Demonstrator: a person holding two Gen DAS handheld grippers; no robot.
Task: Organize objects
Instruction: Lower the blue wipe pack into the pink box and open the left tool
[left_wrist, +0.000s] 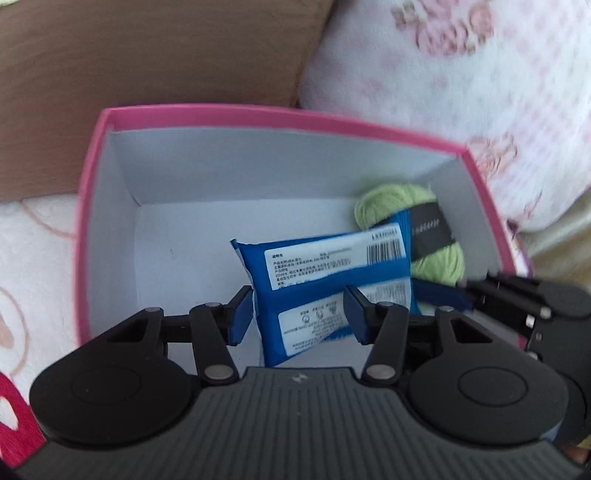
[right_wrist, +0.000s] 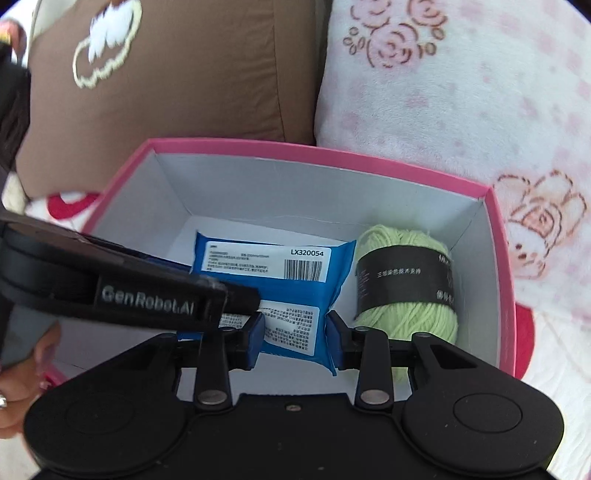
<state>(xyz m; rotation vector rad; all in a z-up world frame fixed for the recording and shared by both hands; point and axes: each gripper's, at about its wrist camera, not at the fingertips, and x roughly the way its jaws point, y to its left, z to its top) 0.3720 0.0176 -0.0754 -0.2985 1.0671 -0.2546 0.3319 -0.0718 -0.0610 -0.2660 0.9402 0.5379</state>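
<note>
A blue wipes pack (left_wrist: 325, 266) with white barcode labels hangs tilted inside a pink box (left_wrist: 221, 112) that has white inner walls. My left gripper (left_wrist: 299, 314) is shut on the pack's near end, a pad on each side. My right gripper (right_wrist: 295, 332) is shut on the pack (right_wrist: 273, 266) too, pinching its crimped right edge. The left gripper's black housing (right_wrist: 147, 299) crosses in from the left and hides the pack's left corner. A green yarn ball (right_wrist: 406, 317) with a black band lies in the box's right corner, beside the pack.
The box (right_wrist: 295, 147) sits on a white blanket (right_wrist: 480, 110) with pink flower prints. A brown cushion (right_wrist: 184, 74) leans behind its far left side. A person's hand (right_wrist: 22, 387) holds the left gripper at the lower left. The box floor left of the pack is bare.
</note>
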